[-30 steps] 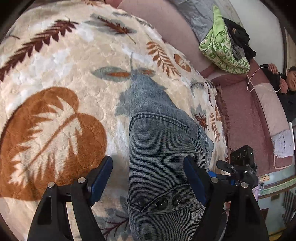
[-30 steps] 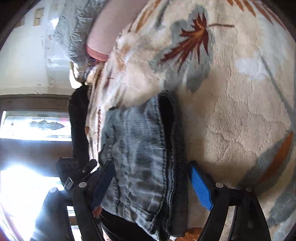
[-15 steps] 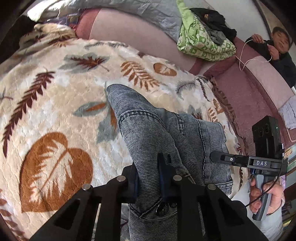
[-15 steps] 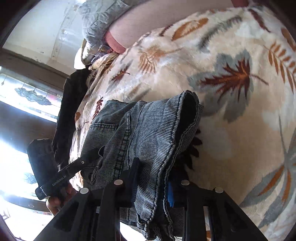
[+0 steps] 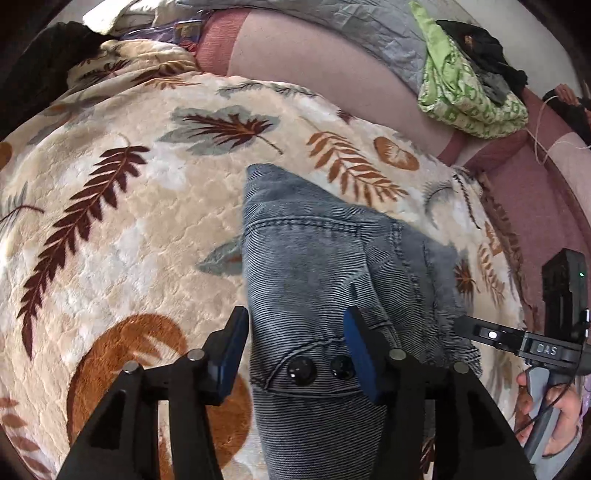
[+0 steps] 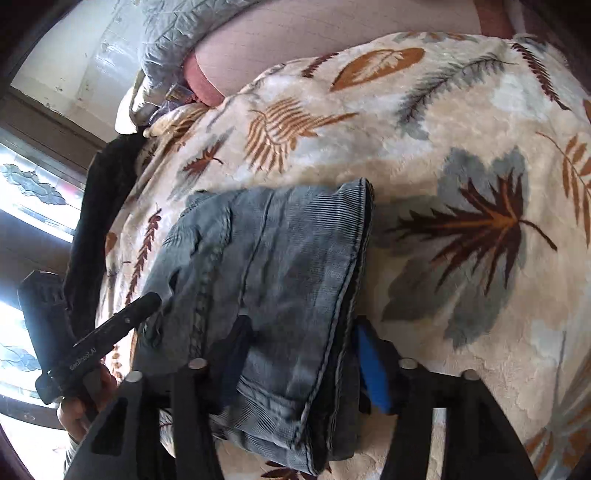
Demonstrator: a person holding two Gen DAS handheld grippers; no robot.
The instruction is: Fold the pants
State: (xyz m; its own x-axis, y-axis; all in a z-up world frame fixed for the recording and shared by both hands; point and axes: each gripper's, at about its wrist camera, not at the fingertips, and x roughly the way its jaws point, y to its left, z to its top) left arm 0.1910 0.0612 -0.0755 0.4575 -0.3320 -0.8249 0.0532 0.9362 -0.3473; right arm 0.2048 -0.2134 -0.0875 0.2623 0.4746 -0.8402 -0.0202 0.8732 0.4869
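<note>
Grey-blue jeans (image 5: 314, 258) lie folded in a bundle on a cream blanket (image 5: 129, 240) with a leaf print. My left gripper (image 5: 295, 332) straddles the waistband end just above two black buttons (image 5: 303, 369). Its jaws are opening, the denim lies between them and the blue pads (image 5: 231, 343) stand off it. In the right wrist view the jeans (image 6: 266, 266) show a hem edge. My right gripper (image 6: 303, 350) straddles the stacked layers there, jaws opening, pads apart from the cloth. Each view shows the other gripper held in a hand at the bundle's side.
A green patterned cloth (image 5: 465, 96) with a dark garment on it rests on the pink cushion (image 5: 314, 55) behind the blanket, under a grey quilt (image 5: 351, 29). A person (image 5: 569, 107) sits at the far right. A dark cloth (image 6: 96, 221) and a bright window (image 6: 29, 184) lie left.
Half a second ago both grippers were shut on the denim and held it bunched up. Now both pairs of jaws have spread and the jeans lie flatter on the blanket.
</note>
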